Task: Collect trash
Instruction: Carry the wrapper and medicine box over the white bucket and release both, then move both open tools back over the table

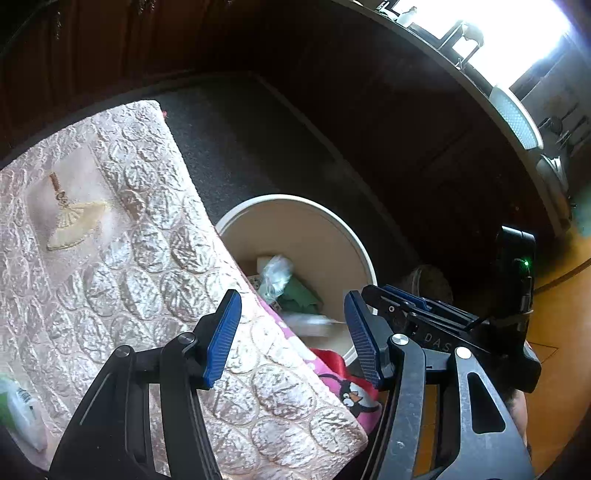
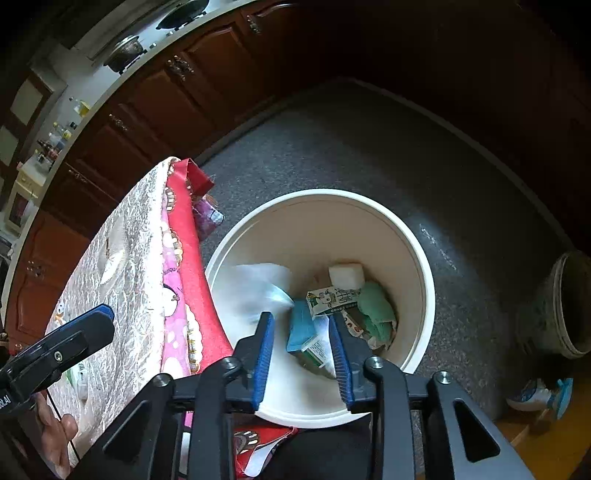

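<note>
Trash falling into the white bin (image 2: pixel 417 258) off the tabletop (image 1: pixel 110 221) edge: light, crumply plastic film (image 2: pixel 255 291). Both claws, left claw (image 1: pixel 293 336) and right claw (image 2: pixel 301 354), are hanging spread and empty; pinching a loose fold would be best.

This is a home kitchen. Brown wooden cabinets (image 2: pixel 155 96) stand under a long counter (image 2: pixel 110 79) with a stove (image 2: pixel 181 14), a pot (image 2: pixel 125 50) and bottles (image 2: pixel 55 142).

The round cream plastic bin (image 2: pixel 413 266) looks smooth and matt. The pale pink embossed tablecloth (image 1: pixel 155 236) has a shiny, puckered weave. The dark speckled floor mat (image 2: pixel 369 147) looks rough; the reddish-brown wooden cabinet doors (image 2: pixel 155 96) are glossy.
</note>
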Demonstrator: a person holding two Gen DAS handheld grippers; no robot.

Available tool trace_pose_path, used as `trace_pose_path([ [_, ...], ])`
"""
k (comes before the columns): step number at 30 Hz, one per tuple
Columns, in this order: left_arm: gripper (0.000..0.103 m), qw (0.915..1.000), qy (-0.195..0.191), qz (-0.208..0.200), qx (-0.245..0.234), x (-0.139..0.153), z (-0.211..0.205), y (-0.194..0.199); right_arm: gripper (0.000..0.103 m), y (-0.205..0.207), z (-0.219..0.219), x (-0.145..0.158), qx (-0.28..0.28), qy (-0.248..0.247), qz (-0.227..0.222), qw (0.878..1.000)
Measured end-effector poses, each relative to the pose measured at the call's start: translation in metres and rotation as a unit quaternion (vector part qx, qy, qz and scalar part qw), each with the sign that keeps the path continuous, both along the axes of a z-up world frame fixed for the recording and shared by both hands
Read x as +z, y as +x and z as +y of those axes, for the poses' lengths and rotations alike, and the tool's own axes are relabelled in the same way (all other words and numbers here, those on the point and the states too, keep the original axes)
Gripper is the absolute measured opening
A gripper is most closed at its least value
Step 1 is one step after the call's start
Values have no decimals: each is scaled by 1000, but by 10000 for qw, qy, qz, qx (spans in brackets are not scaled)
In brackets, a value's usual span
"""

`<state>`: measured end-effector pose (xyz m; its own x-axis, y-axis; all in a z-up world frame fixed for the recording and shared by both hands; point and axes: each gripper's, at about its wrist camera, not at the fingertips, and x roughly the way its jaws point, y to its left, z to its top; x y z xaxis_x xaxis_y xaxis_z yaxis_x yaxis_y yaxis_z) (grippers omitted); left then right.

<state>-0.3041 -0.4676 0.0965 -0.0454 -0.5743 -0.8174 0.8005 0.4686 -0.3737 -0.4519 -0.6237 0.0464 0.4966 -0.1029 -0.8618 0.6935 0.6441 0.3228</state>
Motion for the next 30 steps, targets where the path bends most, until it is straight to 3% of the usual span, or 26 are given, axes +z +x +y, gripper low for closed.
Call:
trace_pose_path([
  [6, 57, 9997, -8, -201, 136, 4, 15, 2, 33, 1, 5, 3, 66, -62, -1, 10000],
  [10, 57, 9994, -14, -299, 195, 6, 24, 4, 41, 4, 12, 9, 140, -163, -8, 9998],
  [30, 57, 9916, -68, -879, 948, 27, 118, 52, 46, 59, 89, 64, 1048, -659, -472, 9912],
])
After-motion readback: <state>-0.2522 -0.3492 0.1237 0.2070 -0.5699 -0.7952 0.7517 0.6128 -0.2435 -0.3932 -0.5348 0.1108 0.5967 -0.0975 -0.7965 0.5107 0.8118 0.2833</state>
